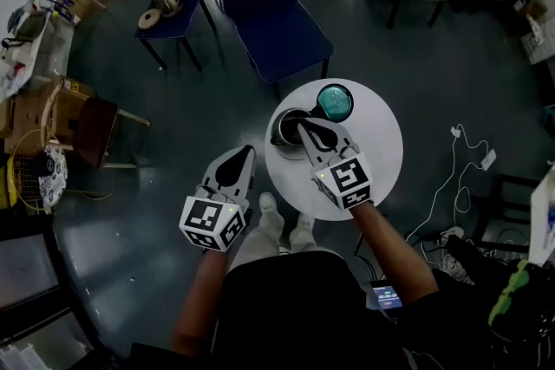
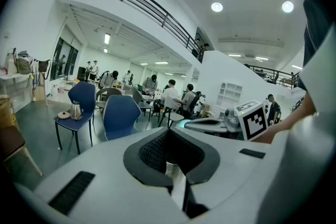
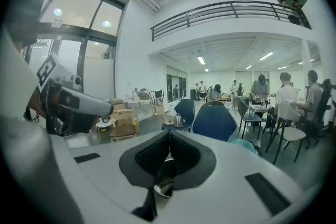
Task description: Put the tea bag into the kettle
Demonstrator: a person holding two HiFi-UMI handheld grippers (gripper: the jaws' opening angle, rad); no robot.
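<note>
> where's the tea bag [image 2: 172,171] at?

> pinched in the left gripper [image 1: 245,153], held off the counter [image 1: 381,143], apart from the kettle [image 1: 284,133]. And the right gripper [image 1: 305,127] is clamped on the kettle's dark handle, teal round thing [image 1: 335,102] just beside.

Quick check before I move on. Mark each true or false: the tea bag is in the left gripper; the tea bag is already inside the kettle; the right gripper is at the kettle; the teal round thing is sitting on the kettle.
1. The left gripper holds the white tea bag between its jaws. True.
2. The tea bag is already inside the kettle. False: it is in the left gripper, held off the left side of the round white table.
3. The right gripper is at the kettle, jaws closed. True.
4. The teal round thing sits on the kettle. False: it lies on the table beside it.
</note>
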